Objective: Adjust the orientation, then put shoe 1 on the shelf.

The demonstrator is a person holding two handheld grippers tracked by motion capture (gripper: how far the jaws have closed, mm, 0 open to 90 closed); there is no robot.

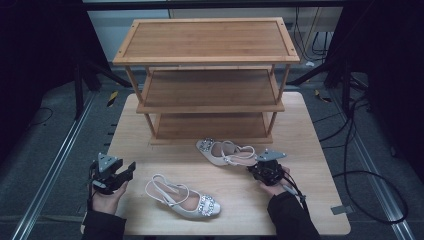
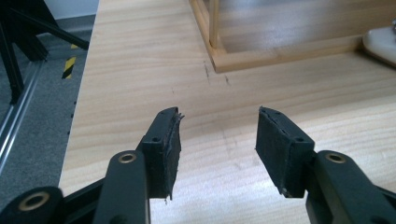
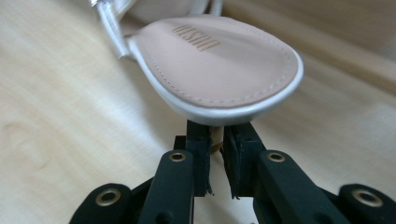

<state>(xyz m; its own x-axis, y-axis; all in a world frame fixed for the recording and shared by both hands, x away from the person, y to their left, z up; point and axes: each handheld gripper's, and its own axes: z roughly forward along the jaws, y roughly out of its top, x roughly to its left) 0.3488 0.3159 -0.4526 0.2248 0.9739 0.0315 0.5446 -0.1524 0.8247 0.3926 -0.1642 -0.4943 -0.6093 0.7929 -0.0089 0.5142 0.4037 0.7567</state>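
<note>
Two white slingback sandals with jewelled toes lie on the wooden table (image 1: 310, 205). The far sandal (image 1: 225, 152) rests just in front of the rack, heel end to the right. My right gripper (image 1: 251, 169) is at that heel end; in the right gripper view its jaws (image 3: 215, 142) are pressed together under the sandal's heel seat (image 3: 219, 60), with the thin heel pinched between them. The near sandal (image 1: 182, 197) lies untouched at the middle front. My left gripper (image 1: 131, 169) hovers left of it, open and with nothing between its jaws (image 2: 217, 140), low over bare table.
A three-tier bamboo shoe rack (image 1: 207, 55) stands at the back of the table, its bottom shelf (image 2: 280, 56) close behind the far sandal (image 2: 380, 42). Bare wood lies between the two sandals. Cables trail on the floor to the right.
</note>
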